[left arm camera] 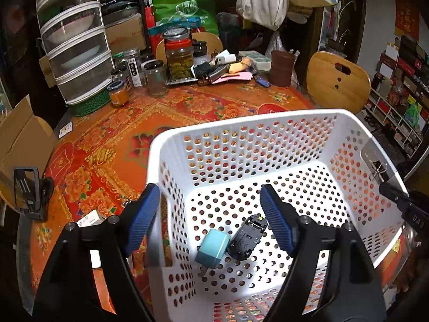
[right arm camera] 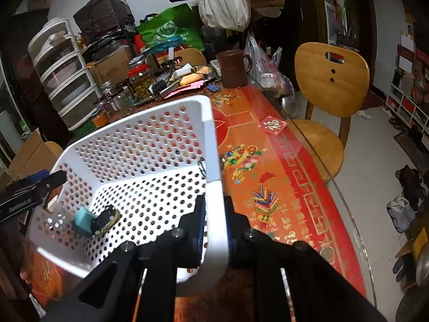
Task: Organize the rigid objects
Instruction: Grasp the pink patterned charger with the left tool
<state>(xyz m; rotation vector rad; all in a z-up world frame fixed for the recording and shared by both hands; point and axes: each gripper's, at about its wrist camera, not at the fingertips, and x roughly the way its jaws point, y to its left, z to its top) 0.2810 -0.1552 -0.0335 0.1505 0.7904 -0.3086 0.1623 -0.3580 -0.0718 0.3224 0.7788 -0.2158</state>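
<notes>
Your left claw (left arm camera: 209,220) hangs over the near-left corner of the white basket (left arm camera: 241,123) with its blue pads spread wide and nothing between them. Directly below, on the perforated floor, lie a teal plug (left arm camera: 213,247) and a toy car (left arm camera: 248,237), bottom up, the two touching side by side. That reads as the drop step just completed: both things are in, and the left claw is empty.

Your right claw (right arm camera: 214,230) is pressed together on the basket's right wall, one pad inside and one outside the rim, pinching the plastic. It appears to be steadying the basket on the desk (left arm camera: 171,107).

What is left to sort is probably on the left side. A small white box (left arm camera: 89,218) lies on the desk just outside the basket's left wall, partly hidden behind your left claw's frame, and a black clip-like thing (left arm camera: 29,193) sits near the desk's left edge; what that second one is I cannot tell.

For the next move, lift the left claw clear of the rim before swinging left, so a pad does not catch the wall. Keep the pads spread as you come down over the box. Hold the right pinch so the basket does not slide.
</notes>
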